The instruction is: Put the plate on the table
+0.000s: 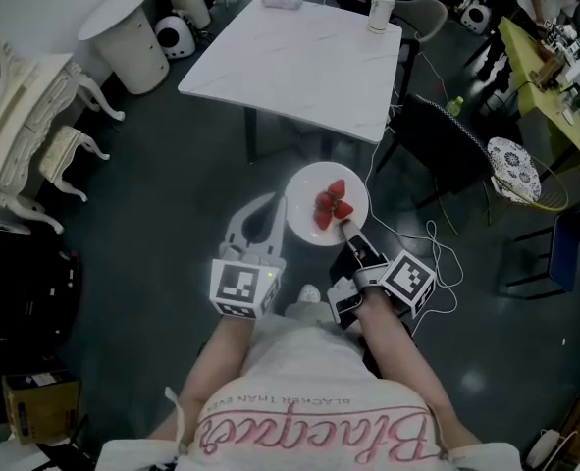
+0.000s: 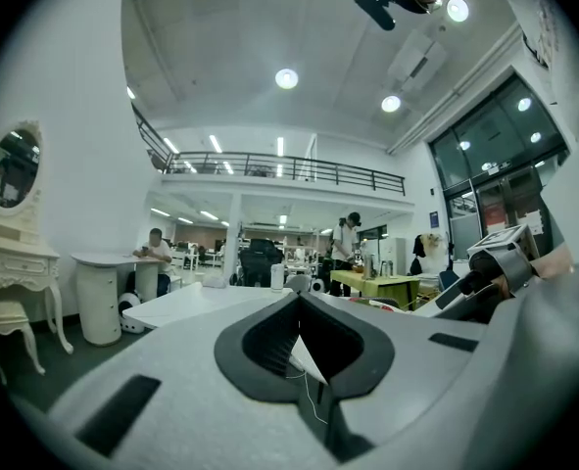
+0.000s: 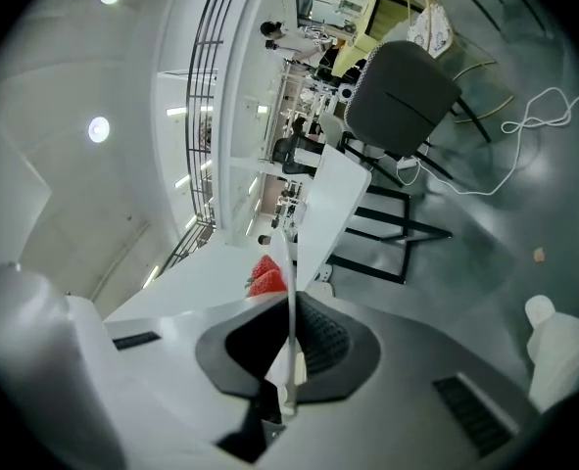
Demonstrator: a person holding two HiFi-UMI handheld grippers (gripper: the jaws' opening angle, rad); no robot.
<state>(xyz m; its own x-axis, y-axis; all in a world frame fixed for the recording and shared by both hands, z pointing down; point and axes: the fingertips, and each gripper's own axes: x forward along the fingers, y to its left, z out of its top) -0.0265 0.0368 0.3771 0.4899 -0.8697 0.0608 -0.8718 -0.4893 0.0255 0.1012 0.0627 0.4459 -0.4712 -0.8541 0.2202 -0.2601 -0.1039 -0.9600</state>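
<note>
We are looking down at the white table [image 1: 299,67], which is standing ahead of us over the dark floor [image 1: 152,224]. The white plate [image 1: 307,186] is hanging in the air just short of the table's near edge, not resting on it.

The left gripper [image 1: 275,214] is pinching the plate's left rim. In the left gripper view, a thin white sliver of rim is sitting between its pressed-together pads [image 2: 299,336].

The right gripper [image 1: 348,232] is clamping the near rim. In the right gripper view, the plate [image 3: 291,292] is running edge-on through its closed jaws.

A small cluster of strawberries [image 1: 333,204] is lying on the plate, towards the right gripper and just beyond its fingertips.
</note>
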